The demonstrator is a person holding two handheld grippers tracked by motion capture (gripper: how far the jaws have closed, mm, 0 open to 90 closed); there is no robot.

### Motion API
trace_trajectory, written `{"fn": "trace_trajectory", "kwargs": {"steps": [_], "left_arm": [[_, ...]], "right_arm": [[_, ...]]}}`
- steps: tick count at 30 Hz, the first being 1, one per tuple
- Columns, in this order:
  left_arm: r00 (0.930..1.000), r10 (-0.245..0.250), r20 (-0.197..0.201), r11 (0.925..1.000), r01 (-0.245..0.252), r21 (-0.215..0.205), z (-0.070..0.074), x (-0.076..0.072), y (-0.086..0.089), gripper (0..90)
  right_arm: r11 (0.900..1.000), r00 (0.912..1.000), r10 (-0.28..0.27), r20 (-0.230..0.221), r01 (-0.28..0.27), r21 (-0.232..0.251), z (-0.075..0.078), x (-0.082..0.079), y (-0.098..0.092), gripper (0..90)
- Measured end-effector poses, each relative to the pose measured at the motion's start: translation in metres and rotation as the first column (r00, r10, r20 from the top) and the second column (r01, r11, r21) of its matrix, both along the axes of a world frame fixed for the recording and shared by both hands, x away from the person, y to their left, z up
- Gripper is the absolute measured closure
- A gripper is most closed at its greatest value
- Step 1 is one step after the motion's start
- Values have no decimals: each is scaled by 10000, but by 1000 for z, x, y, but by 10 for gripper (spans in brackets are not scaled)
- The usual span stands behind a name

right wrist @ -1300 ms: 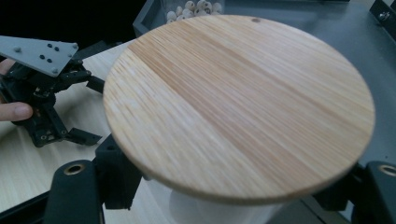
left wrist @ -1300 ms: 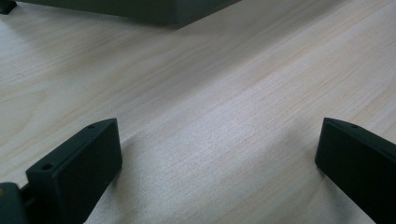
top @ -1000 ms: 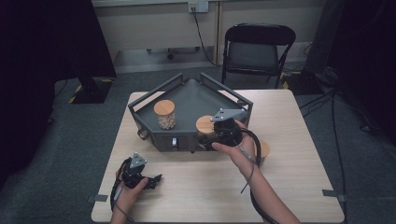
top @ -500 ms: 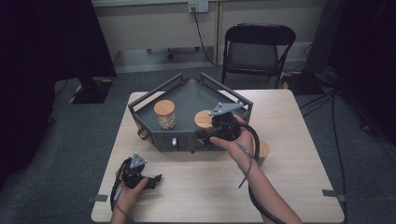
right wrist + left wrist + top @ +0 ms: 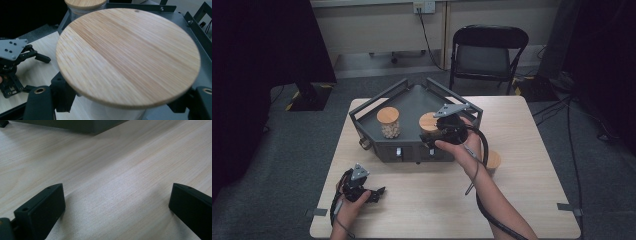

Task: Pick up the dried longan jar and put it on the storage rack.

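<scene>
Right gripper (image 5: 428, 138): centre of the high view, clamped round a jar (image 5: 429, 124) under its bamboo lid (image 5: 127, 53).
Jar: inside the grey tray (image 5: 412, 102), right of a second jar (image 5: 388, 122).
Left gripper (image 5: 377, 192): lower left, on the table (image 5: 522, 150), jaws spread wide, nothing between them.
</scene>
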State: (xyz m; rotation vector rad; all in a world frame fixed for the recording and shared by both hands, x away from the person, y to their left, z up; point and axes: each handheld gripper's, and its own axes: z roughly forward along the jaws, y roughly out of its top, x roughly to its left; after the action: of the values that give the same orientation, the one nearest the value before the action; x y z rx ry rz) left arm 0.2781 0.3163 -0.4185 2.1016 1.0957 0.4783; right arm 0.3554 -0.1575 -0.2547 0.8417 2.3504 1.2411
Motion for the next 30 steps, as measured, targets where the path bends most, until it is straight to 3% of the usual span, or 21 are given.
{"fn": "trace_trajectory", "kwargs": {"steps": [30], "left_arm": [[10000, 5, -4, 10000, -5, -10, 0, 0, 0, 1]], "right_arm": [[9990, 9991, -418, 48, 419, -138, 4, 25, 23, 257]]}}
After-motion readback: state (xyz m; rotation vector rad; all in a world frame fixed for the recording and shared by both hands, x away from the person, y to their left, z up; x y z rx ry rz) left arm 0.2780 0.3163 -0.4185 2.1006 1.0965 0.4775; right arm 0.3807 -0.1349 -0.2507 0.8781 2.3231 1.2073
